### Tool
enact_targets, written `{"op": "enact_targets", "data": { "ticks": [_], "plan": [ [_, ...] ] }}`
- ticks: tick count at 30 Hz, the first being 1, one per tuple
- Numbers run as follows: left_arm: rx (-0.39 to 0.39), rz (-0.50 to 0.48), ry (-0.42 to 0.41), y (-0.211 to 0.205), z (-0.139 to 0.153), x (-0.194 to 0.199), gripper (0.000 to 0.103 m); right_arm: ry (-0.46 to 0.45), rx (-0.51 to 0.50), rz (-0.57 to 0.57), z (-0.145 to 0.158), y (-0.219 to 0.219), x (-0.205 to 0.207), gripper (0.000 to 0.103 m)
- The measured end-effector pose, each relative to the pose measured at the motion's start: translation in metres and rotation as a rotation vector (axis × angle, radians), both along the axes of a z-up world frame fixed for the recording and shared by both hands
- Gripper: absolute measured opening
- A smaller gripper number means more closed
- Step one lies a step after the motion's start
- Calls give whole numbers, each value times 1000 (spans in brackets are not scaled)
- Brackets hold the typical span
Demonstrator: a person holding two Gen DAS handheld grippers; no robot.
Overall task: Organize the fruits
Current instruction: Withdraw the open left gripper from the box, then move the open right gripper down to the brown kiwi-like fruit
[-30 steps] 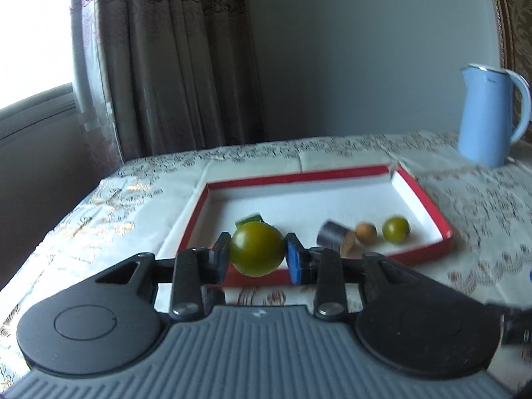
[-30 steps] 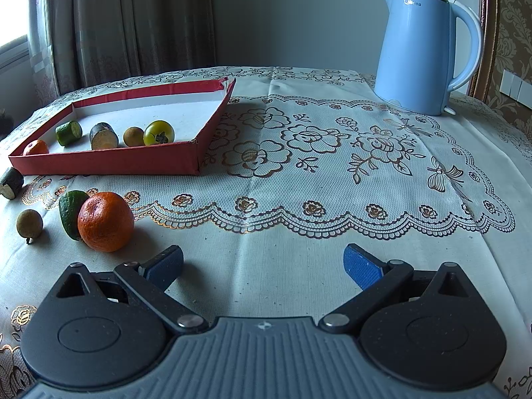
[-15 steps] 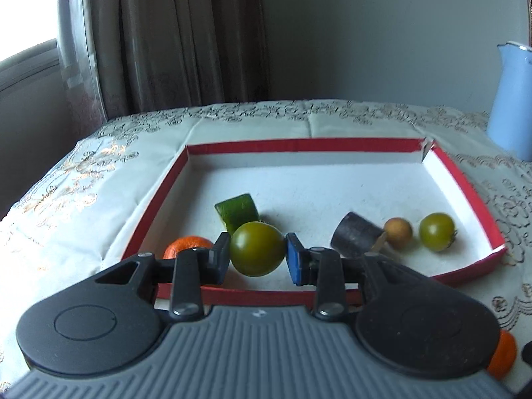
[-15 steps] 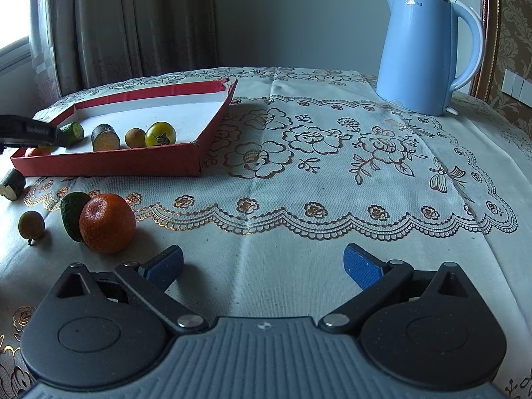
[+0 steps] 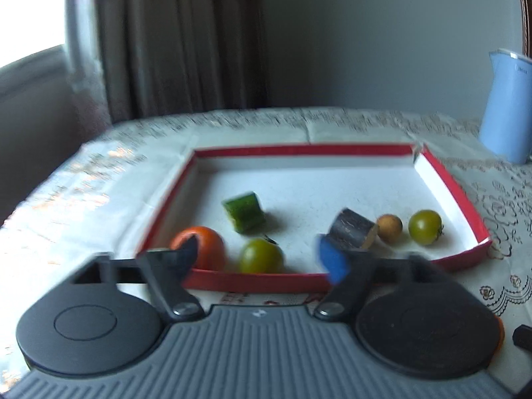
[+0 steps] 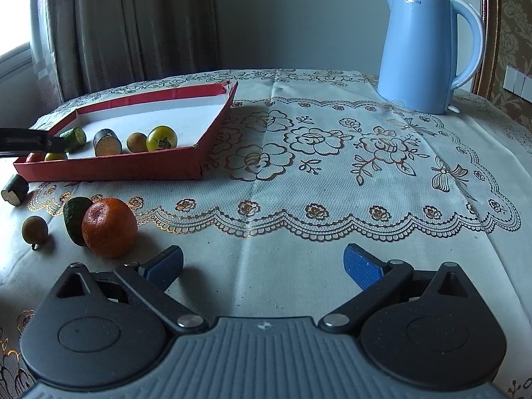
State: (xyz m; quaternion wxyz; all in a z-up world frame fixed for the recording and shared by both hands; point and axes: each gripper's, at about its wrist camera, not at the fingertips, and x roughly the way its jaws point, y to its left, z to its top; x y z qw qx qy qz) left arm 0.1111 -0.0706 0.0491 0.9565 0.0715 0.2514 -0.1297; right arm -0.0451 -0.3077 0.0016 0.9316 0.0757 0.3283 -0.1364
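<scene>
A red-rimmed white tray point(image 5: 449, 183) point(image 6: 109, 166) holds a green tomato point(image 5: 261, 256) by its near wall, an orange-red fruit point(image 5: 206, 246), a green chunk point(image 5: 244, 211), a dark chunk point(image 5: 352, 232), a small brown fruit point(image 5: 389, 227) and another green tomato point(image 5: 425, 226). My left gripper point(image 5: 262, 259) is open over the near wall, with the green tomato lying free between its fingers. My right gripper point(image 6: 262, 262) is open and empty above the cloth. An orange point(image 6: 109, 226), a green fruit point(image 6: 74, 217), a small brown fruit point(image 6: 35, 229) and a dark chunk point(image 6: 15, 189) lie outside the tray.
A blue kettle point(image 6: 425, 50) stands at the back right of the table on the floral lace cloth point(image 6: 332, 153). Curtains and a window are behind the table. The left gripper's finger point(image 6: 30, 141) shows at the left edge of the right wrist view.
My left gripper has moved over the tray and opened. The green tomato it held now rests in the tray. My right gripper has stayed still.
</scene>
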Motion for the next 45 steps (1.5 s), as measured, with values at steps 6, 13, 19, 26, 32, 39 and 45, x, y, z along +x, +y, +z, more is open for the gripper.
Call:
{"op": "enact_targets", "data": {
  "ticks": [6,13,19,26,32,39,45],
  "plan": [
    [-21,57,-133,53,22,-50,103,2,-1,0,0,1,-1,103],
    [0,218,-119,118,-1,-61,103,-14,17,5,0,-1,-3,103],
    [-44,353,-40,152,-27,-46,103,-136,72,64,5,-2,-19,103],
    [-103,429,97,174,-36,-34,103,-233,100,211,15,28,-30,103],
    [-74,419,94,168,-37,-35,103,-229,29,375,21,84,-27,103],
    [-81,412,104,169,-37,-32,103,-236,2,485,24,130,-28,103],
    [-93,408,99,170,-36,-33,103,-246,-15,515,23,145,-25,103]
  ]
}}
